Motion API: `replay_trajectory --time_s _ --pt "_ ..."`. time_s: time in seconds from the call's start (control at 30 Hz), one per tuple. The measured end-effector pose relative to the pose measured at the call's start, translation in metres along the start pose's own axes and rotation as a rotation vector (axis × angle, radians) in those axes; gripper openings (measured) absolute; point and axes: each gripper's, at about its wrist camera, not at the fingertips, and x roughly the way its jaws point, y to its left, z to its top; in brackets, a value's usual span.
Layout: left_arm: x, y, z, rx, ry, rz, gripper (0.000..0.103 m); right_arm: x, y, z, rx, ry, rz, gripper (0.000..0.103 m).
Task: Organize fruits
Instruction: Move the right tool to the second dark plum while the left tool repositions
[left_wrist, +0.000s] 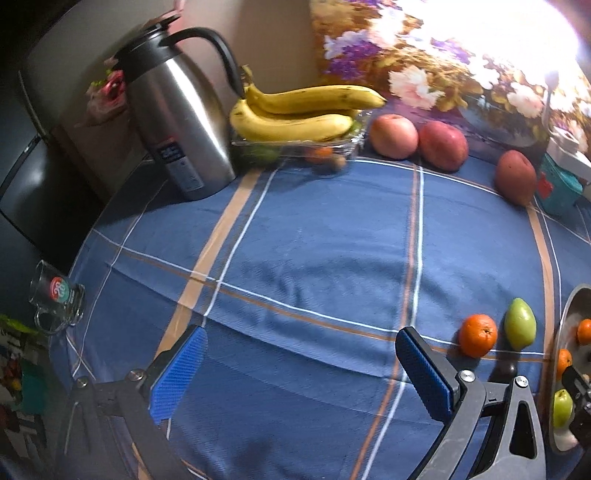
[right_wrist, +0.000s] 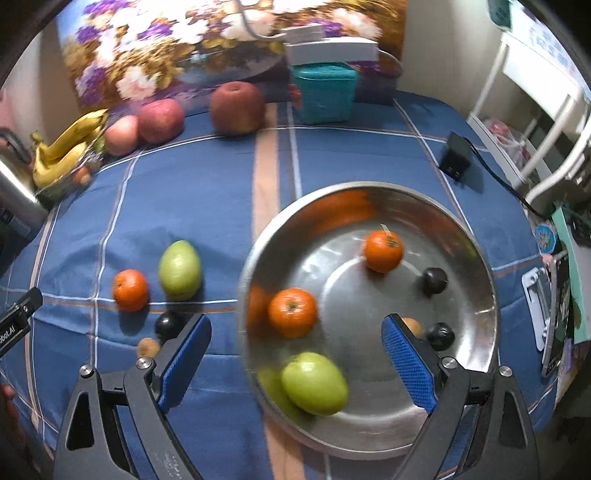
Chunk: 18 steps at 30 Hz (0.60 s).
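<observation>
A steel bowl (right_wrist: 476, 258) on the blue checked cloth holds two oranges (right_wrist: 292, 312), a green fruit (right_wrist: 314, 383), two dark plums (right_wrist: 434, 280) and a small brown fruit. My right gripper (right_wrist: 295, 350) is open and empty just above the bowl's near left side. On the cloth left of the bowl lie an orange (right_wrist: 129, 289), a green fruit (right_wrist: 180, 269), a dark plum (right_wrist: 168, 324) and a small brown fruit (right_wrist: 147, 347). My left gripper (left_wrist: 301, 354) is open and empty over bare cloth; the loose orange (left_wrist: 478, 335) and green fruit (left_wrist: 520, 323) lie to its right.
At the back stand a steel thermos jug (left_wrist: 177, 122), bananas (left_wrist: 303, 110) on a clear tray, three red apples (left_wrist: 442, 145), a teal box (right_wrist: 323, 92) and a floral panel. A glass mug (left_wrist: 57, 299) sits at the left edge. A black adapter (right_wrist: 455, 157) lies at the right.
</observation>
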Motion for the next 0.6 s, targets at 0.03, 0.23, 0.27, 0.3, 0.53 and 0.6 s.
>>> replay_trajectory --time_s 0.03,0.23,0.27,0.3,0.53,0.6 --pt "0.000 0.004 0.000 -0.007 0.000 0.000 0.103 -0.001 0.004 0.000 -0.008 0.000 0.002 0.094" --pt "0.001 0.025 -0.002 -0.038 0.002 0.002 0.103 -0.005 0.035 -0.002 -0.069 -0.007 0.012 0.094" --pt "0.002 0.027 -0.002 -0.042 0.004 -0.006 0.103 -0.006 0.039 -0.003 -0.078 -0.009 0.014 0.094" --pt "0.003 0.030 -0.002 -0.046 0.008 -0.019 0.103 -0.007 0.044 -0.004 -0.091 -0.011 0.020 0.094" --pt "0.005 0.040 -0.003 -0.058 0.012 -0.034 0.103 -0.010 0.072 -0.007 -0.139 -0.012 0.076 0.094" --pt "0.006 0.041 -0.003 -0.059 0.015 -0.045 0.103 -0.009 0.076 -0.006 -0.143 -0.013 0.087 0.094"
